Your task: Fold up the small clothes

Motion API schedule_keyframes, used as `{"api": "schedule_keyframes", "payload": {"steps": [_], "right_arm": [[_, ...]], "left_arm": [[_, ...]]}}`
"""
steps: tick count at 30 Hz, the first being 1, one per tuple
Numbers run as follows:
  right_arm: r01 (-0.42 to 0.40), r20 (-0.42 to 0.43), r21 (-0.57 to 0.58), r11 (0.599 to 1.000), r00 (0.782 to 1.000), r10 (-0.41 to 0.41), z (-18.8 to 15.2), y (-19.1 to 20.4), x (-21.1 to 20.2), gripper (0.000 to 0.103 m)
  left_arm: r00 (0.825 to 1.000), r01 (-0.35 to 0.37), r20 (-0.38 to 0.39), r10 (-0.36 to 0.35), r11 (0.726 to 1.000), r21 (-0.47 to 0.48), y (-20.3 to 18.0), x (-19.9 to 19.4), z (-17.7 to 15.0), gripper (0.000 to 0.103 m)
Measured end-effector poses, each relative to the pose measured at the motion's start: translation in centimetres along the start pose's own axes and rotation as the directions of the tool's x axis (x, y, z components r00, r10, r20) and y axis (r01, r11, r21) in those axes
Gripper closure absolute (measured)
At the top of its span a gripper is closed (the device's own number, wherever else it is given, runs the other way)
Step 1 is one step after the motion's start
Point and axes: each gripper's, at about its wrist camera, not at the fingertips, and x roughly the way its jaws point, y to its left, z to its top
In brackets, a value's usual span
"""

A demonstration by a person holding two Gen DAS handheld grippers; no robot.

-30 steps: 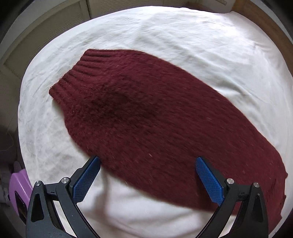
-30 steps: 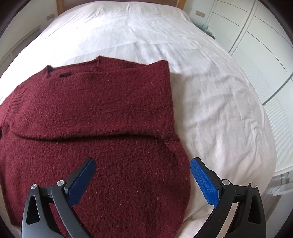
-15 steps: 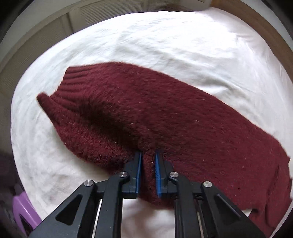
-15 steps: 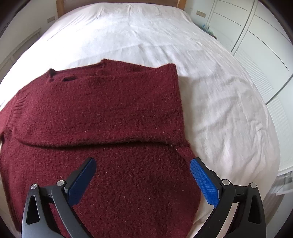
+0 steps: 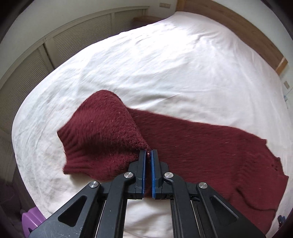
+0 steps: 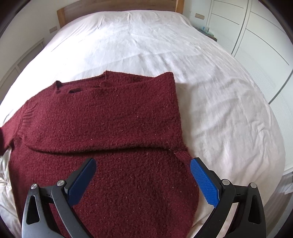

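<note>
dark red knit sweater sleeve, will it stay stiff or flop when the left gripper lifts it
The dark red fuzzy knit sweater will probably flop: the sleeve pinched by the left gripper already drapes in a soft fold. Its fuzzy surface likely grips the blue pads rather than slipping. It seems light, since one pinch raises the cuff end off the white bedsheet.

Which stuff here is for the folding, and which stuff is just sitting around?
For the folding:
- dark red sweater
- left gripper, pinching the sweater's sleeve
- right gripper, open above the sweater

Just around:
- white bed sheet
- purple thing beside the bed
- wooden headboard
</note>
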Motion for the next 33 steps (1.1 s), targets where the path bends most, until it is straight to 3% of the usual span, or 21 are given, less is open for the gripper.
{"api": "schedule_keyframes", "payload": {"steps": [9, 15, 18, 22, 27, 33], "right_arm": [[-0.003, 0.013, 0.017, 1.0, 1.0, 0.002, 1.1, -1.7, -0.6, 0.0], [-0.028, 0.022, 0.041, 0.999, 0.999, 0.027, 2.2, -3.1, -0.9, 0.0], [-0.036, 0.019, 0.053, 0.998, 0.999, 0.035, 2.5, -3.5, -1.0, 0.0], [-0.048, 0.006, 0.05, 0.998, 0.999, 0.048, 2.3, -3.7, -0.6, 0.0], [-0.058, -0.019, 0.047, 0.997, 0.998, 0.059, 1.6, -3.6, 0.2, 0.0], [-0.059, -0.038, 0.055, 0.997, 0.997, 0.061, 1.1, -3.7, 1.1, 0.0]], "left_arm": [[0.994, 0.104, 0.021, -0.109, 0.982, 0.16, -9.8, -2.9, 0.1, 0.1], [0.98, 0.184, 0.015, -0.197, 0.938, 0.293, -18.1, -3.9, -0.9, 0.103], [0.971, 0.221, 0.003, -0.24, 0.898, 0.38, -23.2, -4.3, -2.0, 0.103], [0.975, 0.218, -0.042, -0.22, 0.886, 0.409, -26.4, -1.9, -3.5, 0.103], [0.983, 0.184, -0.078, -0.167, 0.9, 0.395, -25.9, 1.3, -3.9, 0.103], [0.993, 0.105, -0.088, -0.081, 0.944, 0.312, -20.6, 2.9, -2.6, 0.103]]}}
